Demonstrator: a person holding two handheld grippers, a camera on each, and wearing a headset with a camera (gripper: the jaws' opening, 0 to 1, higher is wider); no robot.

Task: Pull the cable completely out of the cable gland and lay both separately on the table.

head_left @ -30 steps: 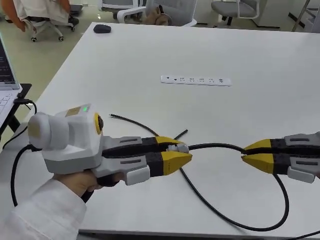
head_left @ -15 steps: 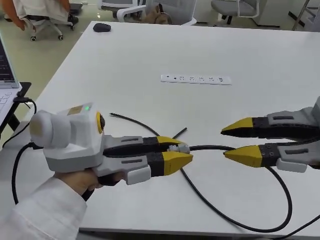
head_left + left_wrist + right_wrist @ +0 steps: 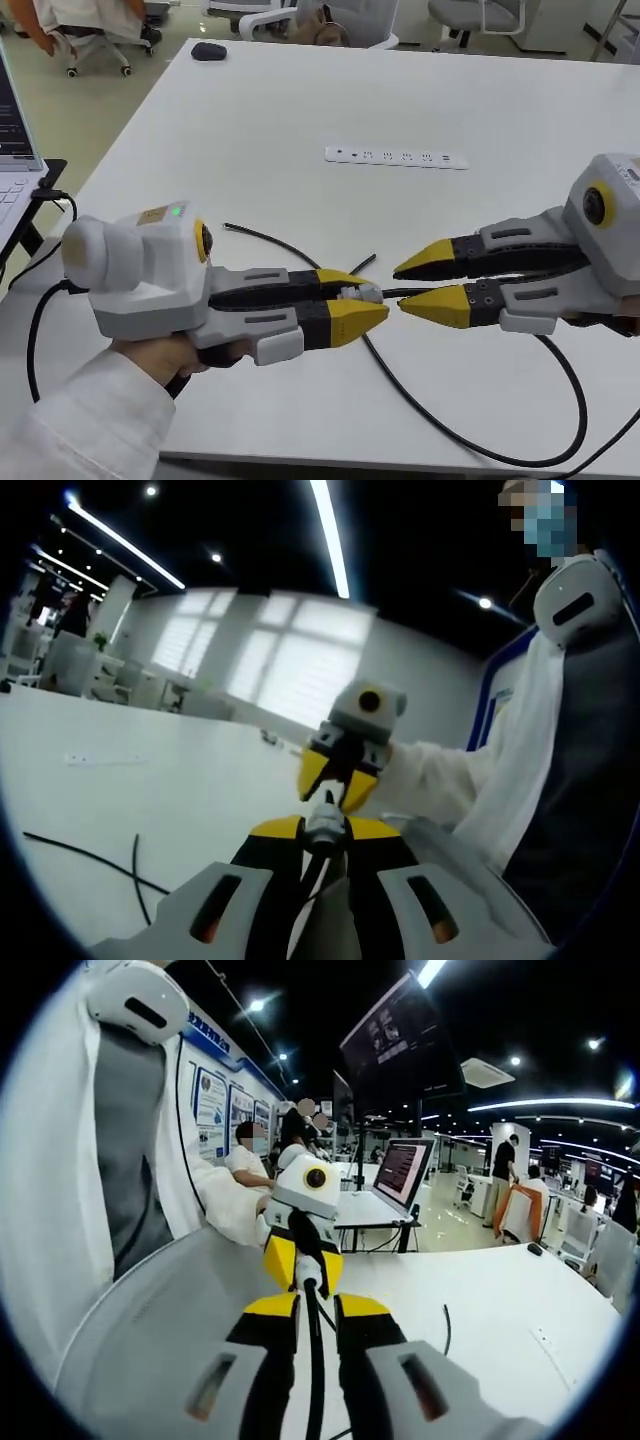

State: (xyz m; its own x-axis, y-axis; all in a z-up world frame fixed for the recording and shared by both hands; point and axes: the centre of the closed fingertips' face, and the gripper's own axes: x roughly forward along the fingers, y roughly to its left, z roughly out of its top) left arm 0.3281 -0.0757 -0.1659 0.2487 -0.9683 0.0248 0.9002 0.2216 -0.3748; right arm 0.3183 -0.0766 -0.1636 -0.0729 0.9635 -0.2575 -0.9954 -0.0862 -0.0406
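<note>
My left gripper [image 3: 370, 298] is shut on the small pale cable gland [image 3: 360, 293], holding it a little above the white table [image 3: 300, 120]. A black cable [image 3: 470, 440] leaves the gland to the right, loops along the table's near edge and runs back under the grippers. My right gripper [image 3: 400, 288] is open, with one jaw above and one below the cable just right of the gland. In the left gripper view the gland [image 3: 325, 830] sits between my yellow tips, with the right gripper [image 3: 338, 770] facing it. In the right gripper view the cable [image 3: 313, 1350] runs between my jaws to the gland [image 3: 308, 1272].
A white power strip [image 3: 395, 157] lies mid-table, and a dark mouse [image 3: 208, 51] sits at the far left corner. A laptop [image 3: 12, 160] stands on a side desk at left. The left gripper's own cord [image 3: 35, 330] hangs off the table's left edge.
My right gripper, shut on the cable a second ago, has opened and moved left along the cable up to the gland. The left gripper has held still.
</note>
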